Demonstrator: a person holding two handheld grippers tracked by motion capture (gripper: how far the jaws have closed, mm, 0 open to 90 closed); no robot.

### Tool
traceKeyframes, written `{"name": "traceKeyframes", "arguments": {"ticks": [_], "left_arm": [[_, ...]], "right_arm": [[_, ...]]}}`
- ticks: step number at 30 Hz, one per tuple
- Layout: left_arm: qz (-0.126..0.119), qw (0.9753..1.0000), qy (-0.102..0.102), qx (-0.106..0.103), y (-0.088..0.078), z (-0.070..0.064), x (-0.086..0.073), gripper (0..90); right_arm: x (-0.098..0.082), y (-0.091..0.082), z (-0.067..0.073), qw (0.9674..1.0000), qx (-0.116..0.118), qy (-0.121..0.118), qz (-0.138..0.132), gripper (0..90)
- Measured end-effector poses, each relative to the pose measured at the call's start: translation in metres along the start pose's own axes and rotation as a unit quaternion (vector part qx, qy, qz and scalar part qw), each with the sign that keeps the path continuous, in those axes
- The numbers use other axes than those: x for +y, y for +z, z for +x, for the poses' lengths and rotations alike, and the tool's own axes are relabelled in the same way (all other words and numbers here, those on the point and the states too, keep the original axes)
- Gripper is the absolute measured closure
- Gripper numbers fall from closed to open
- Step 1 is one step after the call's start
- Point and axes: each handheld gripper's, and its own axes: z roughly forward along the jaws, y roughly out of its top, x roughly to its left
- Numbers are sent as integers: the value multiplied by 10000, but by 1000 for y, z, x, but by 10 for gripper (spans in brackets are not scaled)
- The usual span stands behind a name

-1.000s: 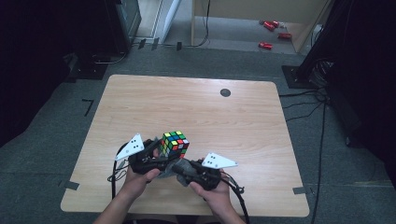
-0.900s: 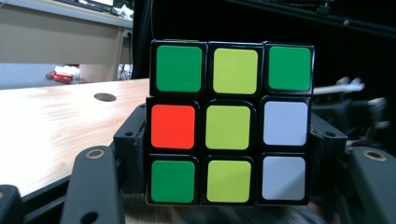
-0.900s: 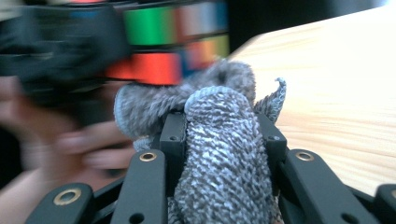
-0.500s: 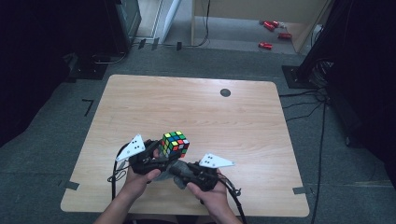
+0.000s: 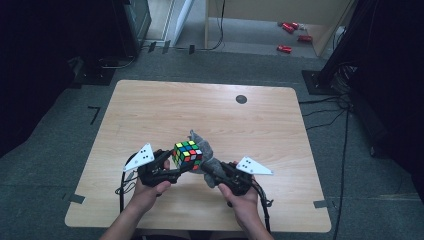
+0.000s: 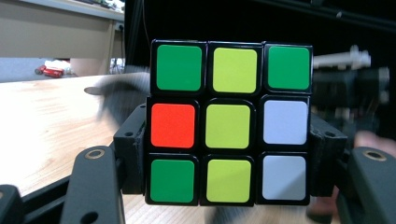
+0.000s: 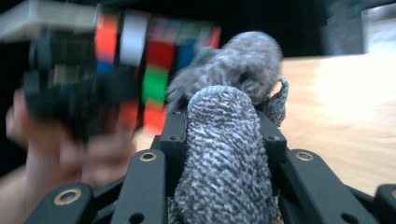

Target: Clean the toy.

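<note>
Between the left gripper's (image 5: 186,167) fingers a glossy cube (image 6: 229,123) is sitting clamped; the right gripper (image 7: 223,135) is pinching nubby grey cloth (image 7: 224,177)

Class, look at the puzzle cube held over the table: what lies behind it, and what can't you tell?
Behind the puzzle cube a grey cloth pokes out, clamped in the right gripper. The cube hides part of the cloth, so whether they touch cannot be told. The left gripper holds the cube.

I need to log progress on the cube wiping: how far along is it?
Done: both pickups. The left gripper is shut on the puzzle cube and holds it above the table; the right gripper is shut on the grey cloth. In hand: the cloth is at the cube's side. Left: I can't tell how many faces are wiped; both items must still be set down.
</note>
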Motion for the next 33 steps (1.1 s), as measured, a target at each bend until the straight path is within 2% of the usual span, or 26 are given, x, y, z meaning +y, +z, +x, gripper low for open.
{"name": "traceKeyframes", "arguments": {"ticks": [2, 4, 5, 6, 7, 10, 12, 13, 16, 18, 20, 21, 23, 25, 27, 28, 30, 33], "left_arm": [[-43, 10000, 23, 36, -3, 1, 1, 338], [-53, 10000, 25, 56, -4, 2, 3, 338], [-54, 10000, 39, 61, -5, 3, 3, 338], [-55, 10000, 45, 68, -5, 3, 3, 338], [-33, 10000, 62, 62, -5, 3, 3, 338], [39, 10000, 68, 38, -4, 4, 2, 338], [90, 9999, 44, 8, -2, 3, 1, 338], [102, 9999, 57, -16, -1, 3, 1, 338], [87, 9999, 70, -40, -1, 1, 1, 338], [60, 10000, 64, -22, -2, 2, 2, 338], [84, 9999, 100, 42, -3, 3, 2, 338], [108, 9998, 132, 86, -3, 4, 2, 338], [223, 9987, 341, 301, -2, 4, 0, 338], [511, 9943, 707, 614, 1, 2, -5, 338], [685, 9911, 889, 720, 6, 0, -10, 338], [742, 9901, 950, 717, 8, -1, -11, 338], [853, 9880, 1105, 666, 13, -6, -14, 338], [1059, 9818, 1466, 574, 20, -16, -20, 338]], "right_arm": [[-8, 9, 2, 9978, 205, -396, 492, 645], [-14, 15, 3, 9921, 410, -676, 971, 644], [-16, 17, 4, 9906, 371, -811, 1037, 644], [-15, 16, 4, 9907, 280, -876, 1000, 644], [-11, 13, 2, 9928, 212, -791, 878, 644], [5, -3, -6, 9981, 34, -553, 270, 644], [12, -11, -10, 9993, 105, -364, -38, 643], [13, -12, -10, 9993, 176, -341, -25, 641], [5, -2, -6, 9973, 412, -477, 377, 636], [-4, 8, -2, 9930, 623, -568, 831, 634], [-9, 13, 2, 9879, 553, -872, 1156, 634], [-8, 13, 1, 9877, 505, -866, 1201, 634], [-2, 8, -7, 9907, 233, -670, 1158, 635], [7, -3, -19, 9939, -241, -425, 992, 636], [16, -16, -26, 9963, -481, -202, 680, 637], [20, -21, -25, 9971, -546, -191, 491, 637], [30, -27, -15, 9976, -606, -315, 124, 637], [39, -26, 10, 9981, -340, -486, -170, 637]]}}
